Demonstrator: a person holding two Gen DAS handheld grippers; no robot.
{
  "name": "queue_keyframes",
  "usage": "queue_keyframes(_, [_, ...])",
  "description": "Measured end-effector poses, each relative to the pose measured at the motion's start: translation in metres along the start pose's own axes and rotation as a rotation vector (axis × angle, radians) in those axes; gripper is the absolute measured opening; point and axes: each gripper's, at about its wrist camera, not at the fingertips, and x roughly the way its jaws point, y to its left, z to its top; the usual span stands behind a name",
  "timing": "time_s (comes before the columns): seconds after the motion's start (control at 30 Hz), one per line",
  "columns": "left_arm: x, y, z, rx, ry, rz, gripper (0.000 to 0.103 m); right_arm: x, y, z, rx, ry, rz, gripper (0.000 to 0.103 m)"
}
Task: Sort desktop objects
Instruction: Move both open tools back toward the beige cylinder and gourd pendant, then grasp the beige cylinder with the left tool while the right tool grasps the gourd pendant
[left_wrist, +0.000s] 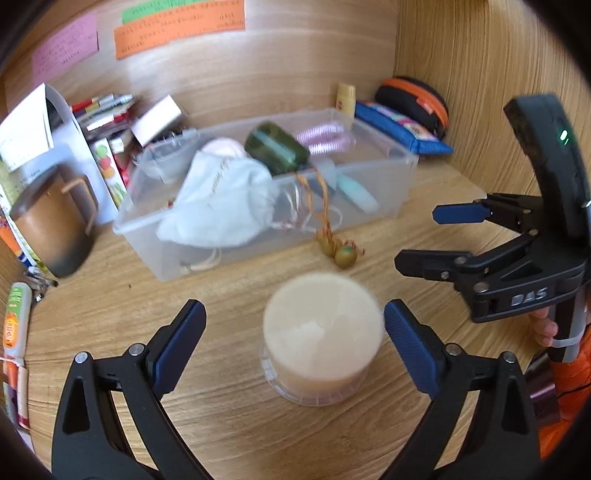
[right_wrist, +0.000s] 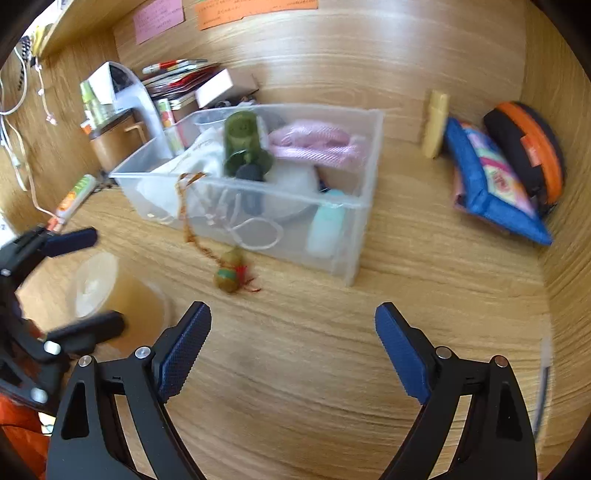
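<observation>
A round clear tub of cream-coloured sticks (left_wrist: 320, 339) stands on the wooden desk, between the fingers of my open left gripper (left_wrist: 294, 334), untouched; it also shows in the right wrist view (right_wrist: 118, 295). My right gripper (right_wrist: 293, 345) is open and empty above bare desk; it shows in the left wrist view (left_wrist: 417, 238) to the right of the tub. A clear plastic bin (left_wrist: 376, 192) behind holds a white pouch (left_wrist: 225, 199), a green case (left_wrist: 277, 147) and a pink item (left_wrist: 325, 136). A beaded charm (left_wrist: 341, 251) hangs over the bin's front onto the desk.
A brown mug (left_wrist: 51, 225), books and boxes (left_wrist: 110, 122) crowd the back left. A blue pouch (left_wrist: 399, 125), a black-orange case (left_wrist: 413, 98) and a yellow bottle (left_wrist: 345, 96) lie in the back right corner. Wooden walls close the back and right.
</observation>
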Motion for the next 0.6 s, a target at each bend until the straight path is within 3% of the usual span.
queue_keyframes(0.1, [0.011, 0.005, -0.005, -0.008, 0.044, 0.006, 0.098, 0.007, 0.005, 0.0, 0.009, 0.012, 0.02, 0.089])
queue_keyframes(0.3, [0.015, 0.019, -0.012, -0.063, 0.067, -0.062, 0.099, 0.022, 0.018, 0.006, -0.011, 0.037, 0.042, 0.089])
queue_keyframes(0.6, [0.011, 0.042, -0.016, -0.116, 0.036, -0.002, 0.099, 0.039, 0.043, 0.018, -0.117, 0.05, -0.004, 0.085])
